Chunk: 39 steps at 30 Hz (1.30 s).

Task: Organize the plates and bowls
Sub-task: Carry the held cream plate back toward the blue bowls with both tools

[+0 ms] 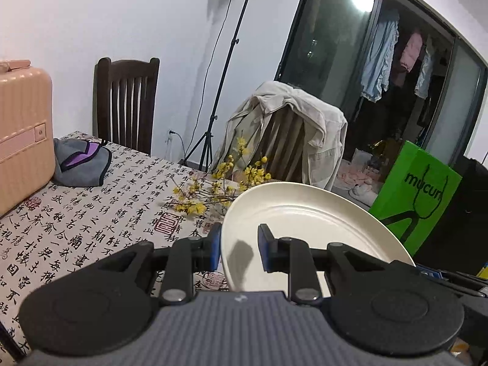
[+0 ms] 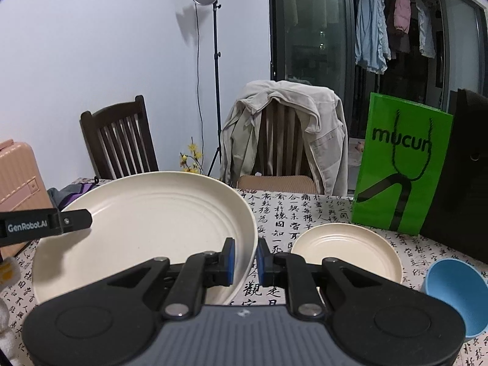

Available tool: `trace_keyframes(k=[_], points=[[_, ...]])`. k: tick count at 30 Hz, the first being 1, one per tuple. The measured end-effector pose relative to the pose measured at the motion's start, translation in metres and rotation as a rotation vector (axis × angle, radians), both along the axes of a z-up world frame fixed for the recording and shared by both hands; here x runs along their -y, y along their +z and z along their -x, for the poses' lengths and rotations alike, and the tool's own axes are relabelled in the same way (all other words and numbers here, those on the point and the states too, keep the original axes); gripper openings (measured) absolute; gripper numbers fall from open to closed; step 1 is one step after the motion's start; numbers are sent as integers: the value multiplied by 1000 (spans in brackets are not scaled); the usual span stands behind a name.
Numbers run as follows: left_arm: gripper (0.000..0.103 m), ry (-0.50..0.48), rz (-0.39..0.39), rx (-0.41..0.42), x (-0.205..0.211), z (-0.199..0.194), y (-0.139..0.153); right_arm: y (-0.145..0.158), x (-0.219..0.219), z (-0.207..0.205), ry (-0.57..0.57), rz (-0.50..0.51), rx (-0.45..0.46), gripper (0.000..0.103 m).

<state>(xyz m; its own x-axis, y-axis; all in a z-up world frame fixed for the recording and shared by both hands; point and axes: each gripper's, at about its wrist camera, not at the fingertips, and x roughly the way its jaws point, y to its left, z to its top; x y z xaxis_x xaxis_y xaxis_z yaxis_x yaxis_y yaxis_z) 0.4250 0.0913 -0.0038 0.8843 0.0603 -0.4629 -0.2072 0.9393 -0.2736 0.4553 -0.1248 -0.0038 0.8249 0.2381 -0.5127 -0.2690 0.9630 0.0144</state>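
large plate (image 2: 146,213): near rim hidden behind right tongs (image 2: 245,257); blue cup (image 2: 454,296) right of it: cut by picture edge | suitcase (image 1: 21,140): cut off at left edge

Large plate (image 2: 146,222) pinched by fingers (image 2: 229,260), small plate (image 2: 344,251) beside

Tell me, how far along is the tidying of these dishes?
Nothing looks stacked yet. In hand: both tongs, left and right, grip opposite rims of the large cream plate, apparently lifted off the table. Left: the small cream plate beside it and the blue bowl are still separate.
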Motion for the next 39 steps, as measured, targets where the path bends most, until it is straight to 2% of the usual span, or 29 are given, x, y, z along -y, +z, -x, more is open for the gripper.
trace_keyframes(k=[12,20,39], points=[[24,17,7,0,-4,23,11,8,-2,23,30,-3,24,14],[24,29,-28,20,-2,50,20,9,-2,46,43,-27,42,14],[24,31,-44,50,4,107,21,8,3,100,33,-67,72,14]])
